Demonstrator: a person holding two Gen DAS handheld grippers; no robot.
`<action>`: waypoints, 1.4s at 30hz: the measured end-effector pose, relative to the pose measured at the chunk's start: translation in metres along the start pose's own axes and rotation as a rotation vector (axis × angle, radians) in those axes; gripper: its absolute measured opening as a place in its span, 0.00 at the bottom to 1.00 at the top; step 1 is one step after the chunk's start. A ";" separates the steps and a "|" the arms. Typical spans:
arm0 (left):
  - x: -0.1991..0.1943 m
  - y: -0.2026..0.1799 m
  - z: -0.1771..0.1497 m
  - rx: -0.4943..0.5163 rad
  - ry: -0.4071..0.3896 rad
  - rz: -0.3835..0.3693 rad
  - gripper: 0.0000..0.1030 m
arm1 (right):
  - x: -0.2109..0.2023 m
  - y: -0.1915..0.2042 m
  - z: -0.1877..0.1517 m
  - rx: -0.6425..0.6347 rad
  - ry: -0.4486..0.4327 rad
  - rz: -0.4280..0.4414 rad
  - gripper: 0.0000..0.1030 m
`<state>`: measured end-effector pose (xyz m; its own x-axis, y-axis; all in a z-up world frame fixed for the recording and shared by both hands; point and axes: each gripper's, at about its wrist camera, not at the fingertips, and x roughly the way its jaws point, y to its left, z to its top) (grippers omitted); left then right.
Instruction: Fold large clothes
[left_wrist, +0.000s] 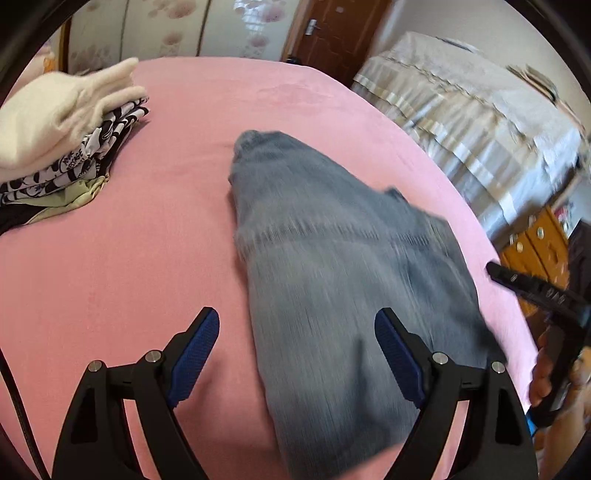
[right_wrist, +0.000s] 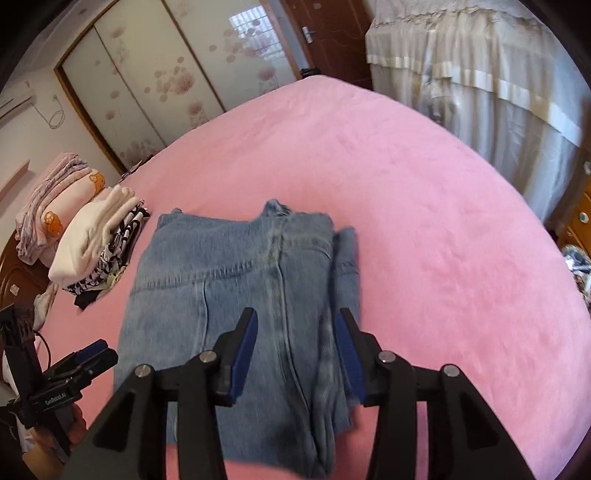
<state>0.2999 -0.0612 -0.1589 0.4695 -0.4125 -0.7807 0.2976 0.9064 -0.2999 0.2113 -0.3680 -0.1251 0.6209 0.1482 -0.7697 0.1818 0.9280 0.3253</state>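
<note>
A pair of blue jeans (right_wrist: 236, 295) lies partly folded on the pink bed (right_wrist: 424, 229), beside a stack of folded clothes (right_wrist: 99, 243). The left gripper (left_wrist: 297, 347) hovers above the denim with jaws spread wide; the right gripper (right_wrist: 295, 343) hangs over the near end, jaws also apart and holding nothing. Denim is likely heavy, stiff and not slippery, so a firm pinch at a doubled edge or the waistband should carry it best.
</note>
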 end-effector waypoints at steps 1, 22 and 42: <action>0.006 0.004 0.010 -0.018 -0.003 0.003 0.83 | 0.010 -0.001 0.007 0.002 0.015 -0.004 0.43; 0.078 -0.034 0.044 0.198 -0.023 0.153 0.48 | 0.098 -0.017 0.033 -0.076 0.055 -0.182 0.09; -0.024 -0.044 -0.055 0.111 -0.081 0.065 0.33 | 0.011 0.099 -0.077 -0.228 0.040 0.077 0.18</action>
<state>0.2303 -0.0868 -0.1572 0.5545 -0.3636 -0.7485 0.3527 0.9174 -0.1843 0.1778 -0.2482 -0.1433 0.5946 0.2306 -0.7703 -0.0441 0.9659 0.2551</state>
